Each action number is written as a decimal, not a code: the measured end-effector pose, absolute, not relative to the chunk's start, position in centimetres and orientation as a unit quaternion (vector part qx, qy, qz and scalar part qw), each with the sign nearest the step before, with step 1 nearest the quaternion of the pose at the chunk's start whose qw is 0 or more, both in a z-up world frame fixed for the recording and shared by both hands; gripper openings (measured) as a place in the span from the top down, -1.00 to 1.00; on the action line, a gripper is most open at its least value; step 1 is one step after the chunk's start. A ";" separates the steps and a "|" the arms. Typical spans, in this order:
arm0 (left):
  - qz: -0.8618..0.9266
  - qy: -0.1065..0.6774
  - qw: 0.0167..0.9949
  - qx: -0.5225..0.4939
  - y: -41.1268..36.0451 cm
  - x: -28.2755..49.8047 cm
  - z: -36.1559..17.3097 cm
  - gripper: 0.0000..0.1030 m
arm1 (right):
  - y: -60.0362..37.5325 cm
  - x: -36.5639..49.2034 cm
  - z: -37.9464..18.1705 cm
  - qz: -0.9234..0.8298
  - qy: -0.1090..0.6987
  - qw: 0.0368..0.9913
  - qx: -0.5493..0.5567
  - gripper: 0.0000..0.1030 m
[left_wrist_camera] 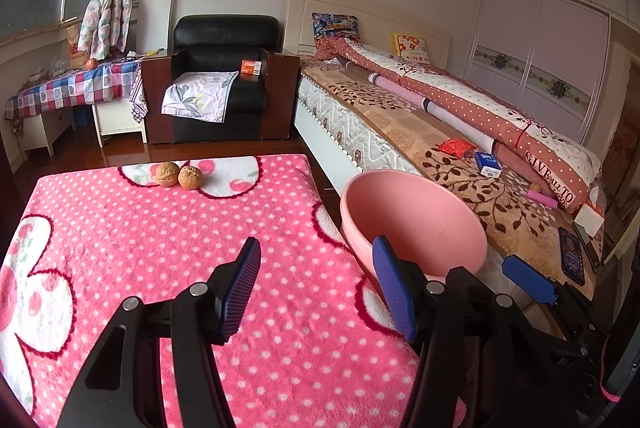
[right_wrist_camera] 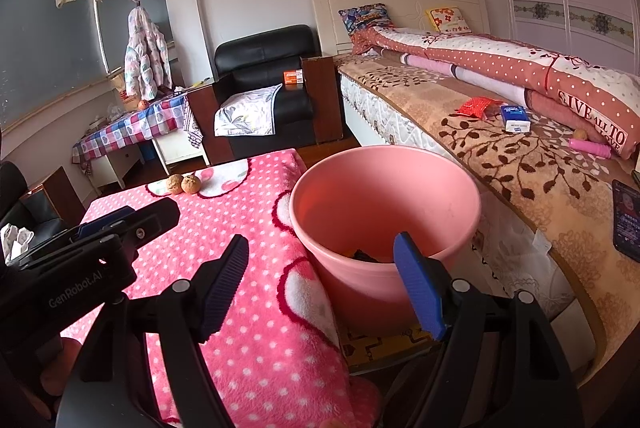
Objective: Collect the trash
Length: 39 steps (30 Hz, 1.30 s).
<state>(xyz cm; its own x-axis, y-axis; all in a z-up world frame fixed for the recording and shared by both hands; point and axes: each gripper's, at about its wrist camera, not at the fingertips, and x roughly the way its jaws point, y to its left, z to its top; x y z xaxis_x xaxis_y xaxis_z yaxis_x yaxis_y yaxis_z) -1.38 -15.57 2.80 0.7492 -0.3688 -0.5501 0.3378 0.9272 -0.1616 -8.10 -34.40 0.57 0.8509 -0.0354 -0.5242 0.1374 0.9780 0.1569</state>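
Note:
A pink bin [right_wrist_camera: 400, 187] stands between the pink dotted blanket [right_wrist_camera: 248, 268] and the bed; it also shows in the left wrist view [left_wrist_camera: 416, 220]. Some dark trash [right_wrist_camera: 366, 255] lies at its bottom. Two walnuts [left_wrist_camera: 178, 175] sit at the blanket's far edge, also in the right wrist view [right_wrist_camera: 183, 183]. My left gripper [left_wrist_camera: 316, 288] is open and empty above the blanket [left_wrist_camera: 180, 268]. My right gripper [right_wrist_camera: 324, 284] is open and empty at the bin's near rim.
On the bed lie a red packet [right_wrist_camera: 478, 106], a blue and white box [right_wrist_camera: 515, 119], a pink tube [right_wrist_camera: 590, 147] and a phone [right_wrist_camera: 628, 220]. A black armchair [left_wrist_camera: 224, 83] and a checked table [left_wrist_camera: 76, 87] stand behind.

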 end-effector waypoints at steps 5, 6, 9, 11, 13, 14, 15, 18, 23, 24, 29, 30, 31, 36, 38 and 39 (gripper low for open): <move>-0.185 0.298 0.936 -0.029 -14.8 -1.4 2.5 -0.12 | -34.5 -8.1 0.5 -0.049 0.270 0.957 0.094 -0.46; -0.184 0.299 0.936 -0.029 -14.8 -1.3 2.5 -0.12 | -34.6 -8.1 0.5 -0.051 0.271 0.957 0.093 -0.46; -0.182 0.301 0.936 -0.024 -14.8 -1.3 2.4 -0.12 | -34.9 -8.1 0.5 -0.055 0.271 0.955 0.103 -0.46; -0.182 0.302 0.936 -0.021 -15.0 -1.3 2.3 -0.12 | -35.3 -8.1 0.6 -0.057 0.272 0.954 0.113 -0.46; -0.182 0.303 0.935 -0.020 -15.1 -1.3 2.3 -0.12 | -35.6 -8.2 0.7 -0.058 0.272 0.953 0.120 -0.46; -0.181 0.303 0.935 -0.020 -15.1 -1.3 2.3 -0.12 | -35.7 -8.2 0.7 -0.059 0.272 0.953 0.122 -0.46; -0.182 0.303 0.935 -0.021 -15.1 -1.3 2.3 -0.12 | -35.7 -8.2 0.7 -0.060 0.271 0.953 0.123 -0.46; -0.180 0.302 0.936 -0.020 -15.2 -1.2 2.3 -0.11 | -35.6 -8.2 0.8 -0.059 0.270 0.953 0.121 -0.46; -0.176 0.302 0.937 -0.021 -15.1 -1.2 1.9 -0.11 | -35.2 -8.4 0.9 -0.057 0.270 0.954 0.115 -0.46; -0.175 0.302 0.937 -0.021 -15.0 -1.1 2.0 -0.11 | -35.1 -8.4 0.9 -0.057 0.270 0.954 0.114 -0.46; -0.169 0.307 0.936 -0.022 -14.7 -0.9 1.9 -0.11 | -35.0 -8.6 1.1 -0.057 0.269 0.955 0.113 -0.46; -0.168 0.307 0.937 -0.022 -14.7 -0.8 1.9 -0.11 | -34.8 -8.6 1.1 -0.057 0.268 0.955 0.112 -0.46; -0.167 0.307 0.937 -0.022 -14.6 -0.9 1.9 -0.11 | -34.8 -8.6 1.2 -0.057 0.268 0.955 0.111 -0.46; -0.166 0.307 0.937 -0.022 -14.5 -0.8 1.9 -0.06 | -34.7 -8.6 1.3 -0.056 0.269 0.955 0.112 -0.46; -0.165 0.308 0.937 -0.021 -14.5 -0.7 1.9 -0.06 | -34.7 -8.6 1.3 -0.055 0.269 0.955 0.111 -0.46; -0.165 0.309 0.936 -0.020 -14.5 -0.7 1.9 -0.05 | -34.6 -8.6 1.4 -0.055 0.269 0.955 0.110 -0.46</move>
<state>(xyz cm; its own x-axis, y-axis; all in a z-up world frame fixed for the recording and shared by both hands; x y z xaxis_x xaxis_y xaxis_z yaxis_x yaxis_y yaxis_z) -0.73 -14.54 1.89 0.7541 -0.3220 -0.5724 0.2978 0.9445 -0.1390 -8.62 -34.64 1.38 0.8487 -0.0457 -0.5268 0.1648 0.9695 0.1813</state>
